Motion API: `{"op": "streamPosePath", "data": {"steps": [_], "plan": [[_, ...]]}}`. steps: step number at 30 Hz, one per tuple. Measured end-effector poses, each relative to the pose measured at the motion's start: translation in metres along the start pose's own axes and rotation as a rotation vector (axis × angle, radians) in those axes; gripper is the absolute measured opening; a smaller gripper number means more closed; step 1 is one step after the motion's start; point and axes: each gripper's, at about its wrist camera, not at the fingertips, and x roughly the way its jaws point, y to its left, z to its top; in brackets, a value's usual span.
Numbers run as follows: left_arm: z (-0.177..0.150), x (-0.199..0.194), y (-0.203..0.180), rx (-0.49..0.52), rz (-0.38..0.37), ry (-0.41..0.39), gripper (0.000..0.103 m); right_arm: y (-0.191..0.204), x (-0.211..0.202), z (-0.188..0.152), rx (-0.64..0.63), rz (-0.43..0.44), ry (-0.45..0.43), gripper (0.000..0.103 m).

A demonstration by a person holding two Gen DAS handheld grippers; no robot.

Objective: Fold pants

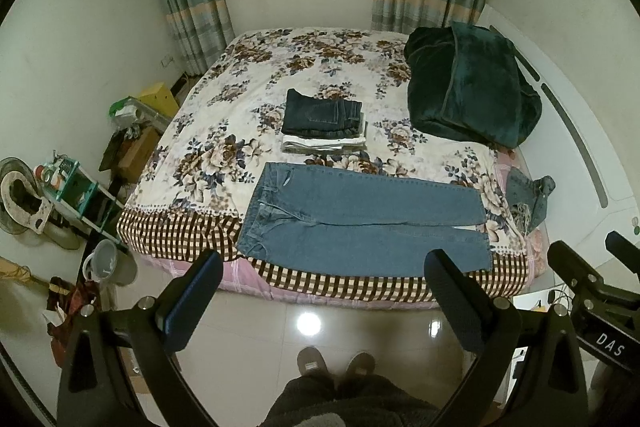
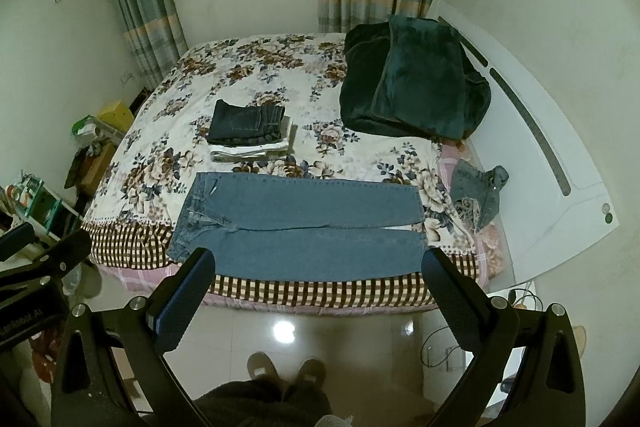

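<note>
Left clutter: beside the bed's left side I see a small shelf (image 1: pixel 80 187) and a bucket (image 1: pixel 105 261) on the floor, so I have little room to swing out that way.
Left tool (image 1: pixel 324 269): fingers spread wide, holding nothing, hovering over the floor short of the bed's near edge.
Pants (image 1: pixel 360 223): light blue jeans laid flat across the near part of the bed (image 1: pixel 240 75), waistband to the left, both legs running right, side by side.
Progress: I judge folding not yet begun on this pair; no crease or doubled layer shows. All folds are left.
Folded stack (image 1: pixel 324 123): dark jeans on pale ones, just beyond the pants, likely finished pieces.
Right tool (image 2: pixel 318 267): also spread, empty, over the floor at the bed's edge.
Edges: the nearer leg lies along the mattress edge, so it could slip off if dragged toward me.
Open room: bare bedspread lies beyond the stack; a dark green blanket (image 1: pixel 468 87) fills the far right, and a small denim piece (image 1: pixel 528 195) sits past the cuffs.
</note>
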Motion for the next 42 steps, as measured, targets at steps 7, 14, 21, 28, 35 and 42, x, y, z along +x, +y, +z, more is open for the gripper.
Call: {"op": "streamPosePath", "data": {"steps": [7, 14, 21, 28, 35, 42], "plan": [[0.018, 0.046, -0.001, -0.086, 0.108, -0.041, 0.103, -0.03, 0.069, 0.012, 0.033, -0.011, 0.021, 0.103], [0.055, 0.168, 0.008, -0.118, 0.238, 0.07, 0.103, -0.047, 0.182, 0.042, 0.077, -0.049, 0.092, 0.103], [0.103, 0.338, 0.035, -0.186, 0.304, 0.262, 0.103, -0.077, 0.366, 0.095, 0.217, -0.117, 0.211, 0.103], [0.135, 0.539, 0.098, -0.436, 0.316, 0.499, 0.103, -0.127, 0.601, 0.134, 0.453, -0.229, 0.346, 0.103], [0.132, 0.72, 0.151, -0.664, 0.349, 0.672, 0.103, -0.182, 0.823, 0.111, 0.736, -0.271, 0.489, 0.103], [0.112, 0.826, 0.181, -0.823, 0.374, 0.75, 0.103, -0.203, 0.924, 0.075, 0.805, -0.364, 0.597, 0.103]]}}
